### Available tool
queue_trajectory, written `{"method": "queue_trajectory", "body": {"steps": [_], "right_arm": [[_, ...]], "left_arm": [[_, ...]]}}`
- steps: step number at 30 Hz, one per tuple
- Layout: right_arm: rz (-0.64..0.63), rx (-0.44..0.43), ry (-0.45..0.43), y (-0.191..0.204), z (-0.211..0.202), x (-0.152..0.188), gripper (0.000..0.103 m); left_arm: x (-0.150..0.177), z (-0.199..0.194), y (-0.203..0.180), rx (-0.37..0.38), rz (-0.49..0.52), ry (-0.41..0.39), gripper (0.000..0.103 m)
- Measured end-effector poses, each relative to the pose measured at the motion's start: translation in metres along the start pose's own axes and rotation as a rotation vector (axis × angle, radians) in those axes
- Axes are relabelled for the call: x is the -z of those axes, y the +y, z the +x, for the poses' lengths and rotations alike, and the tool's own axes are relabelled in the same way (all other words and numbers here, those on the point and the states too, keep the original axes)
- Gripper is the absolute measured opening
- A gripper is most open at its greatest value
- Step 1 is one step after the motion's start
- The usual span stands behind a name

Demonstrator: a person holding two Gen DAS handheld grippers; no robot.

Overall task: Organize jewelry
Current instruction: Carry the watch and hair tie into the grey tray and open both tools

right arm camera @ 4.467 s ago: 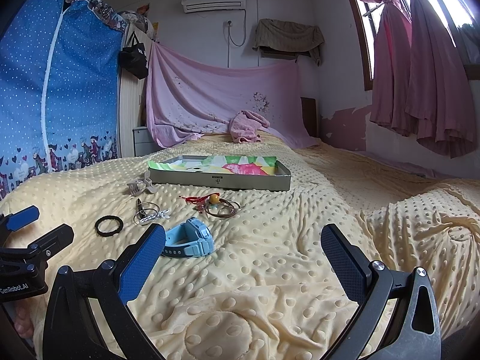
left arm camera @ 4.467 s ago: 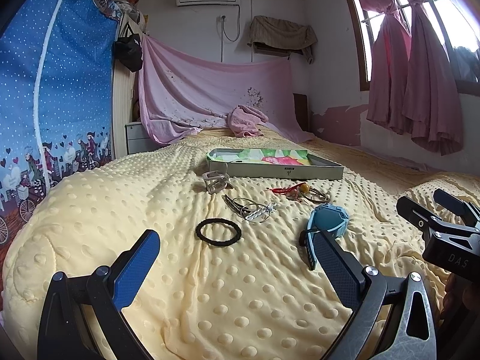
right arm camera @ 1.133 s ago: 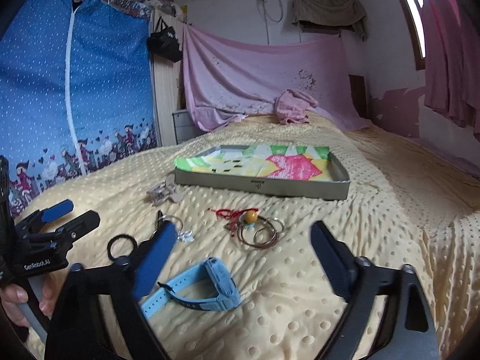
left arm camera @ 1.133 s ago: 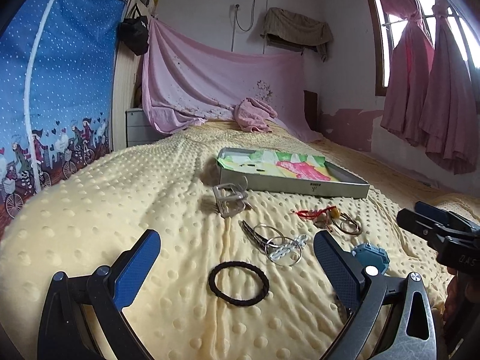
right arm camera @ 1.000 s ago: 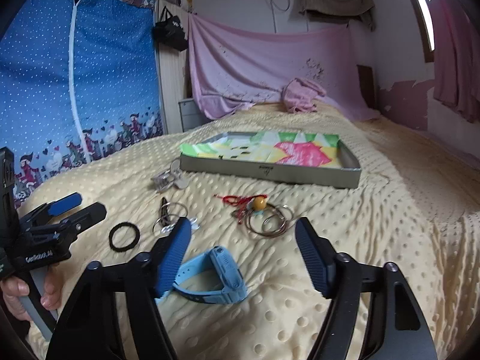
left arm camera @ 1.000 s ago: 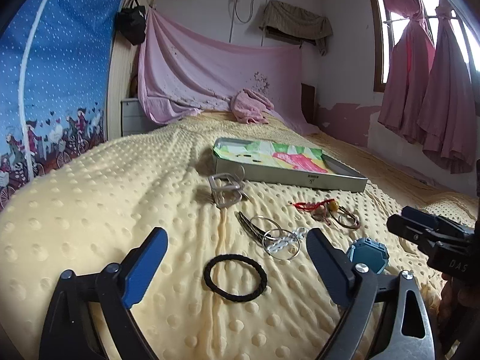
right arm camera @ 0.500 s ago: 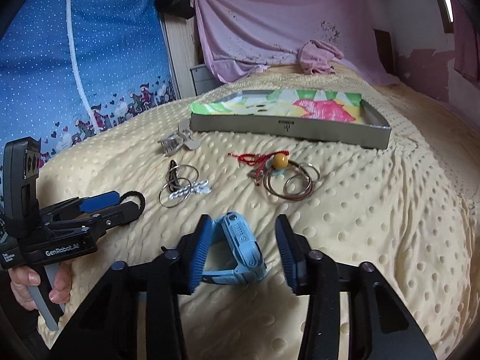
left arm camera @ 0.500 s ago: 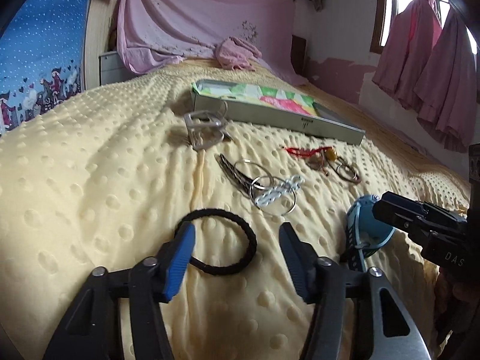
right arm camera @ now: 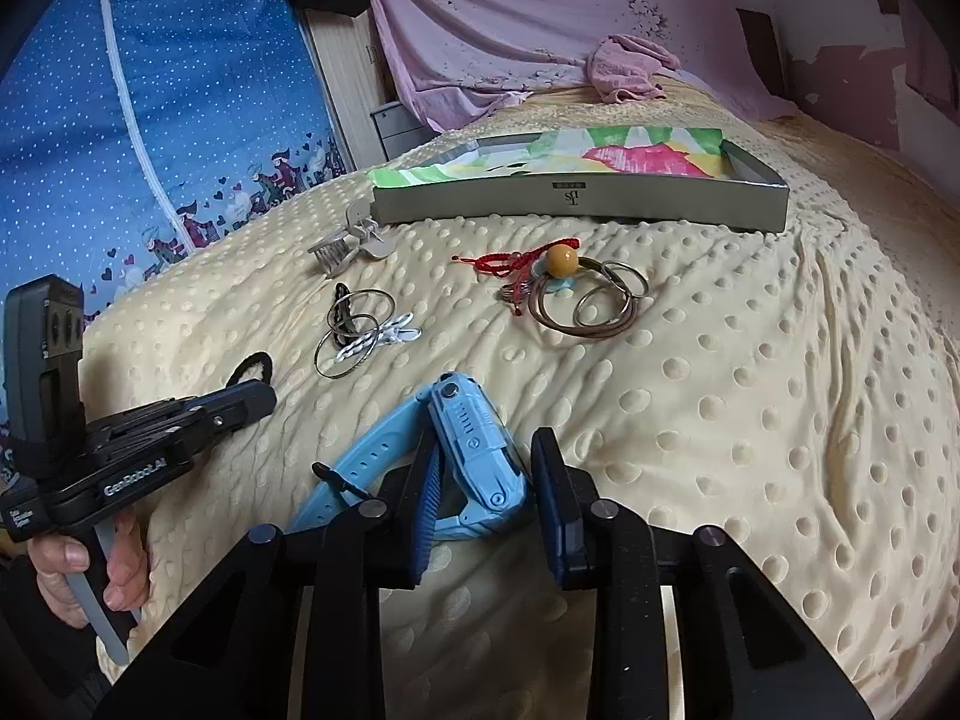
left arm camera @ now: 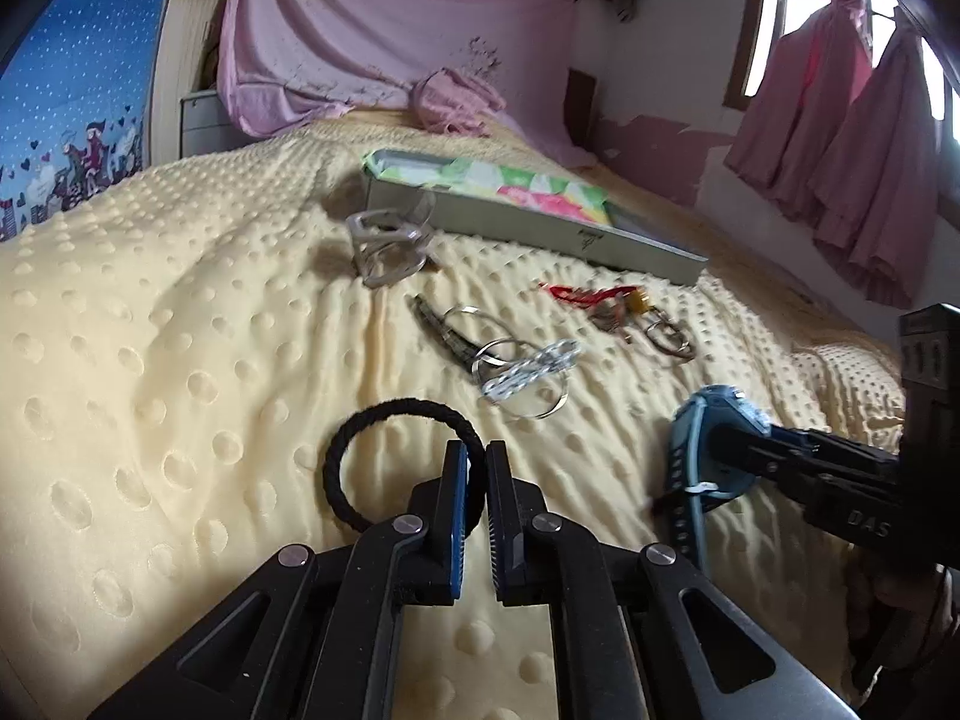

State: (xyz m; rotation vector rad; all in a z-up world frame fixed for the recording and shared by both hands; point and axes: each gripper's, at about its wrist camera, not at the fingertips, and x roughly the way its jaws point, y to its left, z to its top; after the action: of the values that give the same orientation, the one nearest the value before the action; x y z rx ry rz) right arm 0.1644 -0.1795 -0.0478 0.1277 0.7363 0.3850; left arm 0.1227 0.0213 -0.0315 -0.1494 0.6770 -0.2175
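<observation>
Since the frame half a second before, both grippers had come down and narrowed: the left gripper [left arm camera: 475, 468] had pressed nearly together over the near-right arc of the hair tie [left arm camera: 360, 444], and the right gripper [right arm camera: 483, 480] had drawn in around the watch [right arm camera: 465, 450]. The hair tie lay flat on the blanket [left arm camera: 180, 330], most of its loop reaching left and away from the left fingertips, so that arm alone was placed to lift it; whether the band was truly pinched or merely straddled could not be told, since the fingers hid that stretch. The watch lay just ahead of the right gripper, its face standing between the two fingers and its strap running down-left past the left finger, long axis slanting across the grip. A gap showed between the face and the right finger, so the jaws seemed part-way closed and not yet clamped. Beyond lay the rings [right arm camera: 354, 336], then the bracelets [right arm camera: 576, 300] with a bead [right arm camera: 563, 258] and red cord, a clip [right arm camera: 348, 246], and the tray [right arm camera: 576, 198] farthest off, well apart from both grippers. The tray's floor was largely hidden by its near wall and a coloured lining, and motion blur smeared the left view's small pieces.
</observation>
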Motion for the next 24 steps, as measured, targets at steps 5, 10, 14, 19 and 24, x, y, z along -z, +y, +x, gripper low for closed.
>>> {"method": "queue_trajectory", "body": {"steps": [5, 10, 14, 19, 24], "right_arm": [[-0.010, -0.007, -0.051, 0.003, -0.011, 0.000, 0.021], [0.015, -0.014, -0.097, -0.002, -0.020, -0.011, 0.017], [0.080, -0.007, -0.136, -0.019, -0.025, -0.027, 0.017], [0.118, 0.068, -0.199, -0.051, -0.018, -0.079, 0.017], [0.171, 0.137, -0.237, -0.094, 0.011, -0.140, 0.017]], "left_arm": [[-0.001, -0.010, -0.017, 0.027, 0.074, -0.034, 0.006], [-0.021, -0.014, -0.041, 0.036, 0.119, -0.054, 0.006], [-0.048, -0.008, -0.053, 0.080, 0.097, -0.089, 0.006], [-0.094, 0.022, -0.056, 0.123, 0.049, -0.115, 0.006], [-0.144, 0.072, -0.054, 0.138, -0.001, -0.105, 0.006]]}}
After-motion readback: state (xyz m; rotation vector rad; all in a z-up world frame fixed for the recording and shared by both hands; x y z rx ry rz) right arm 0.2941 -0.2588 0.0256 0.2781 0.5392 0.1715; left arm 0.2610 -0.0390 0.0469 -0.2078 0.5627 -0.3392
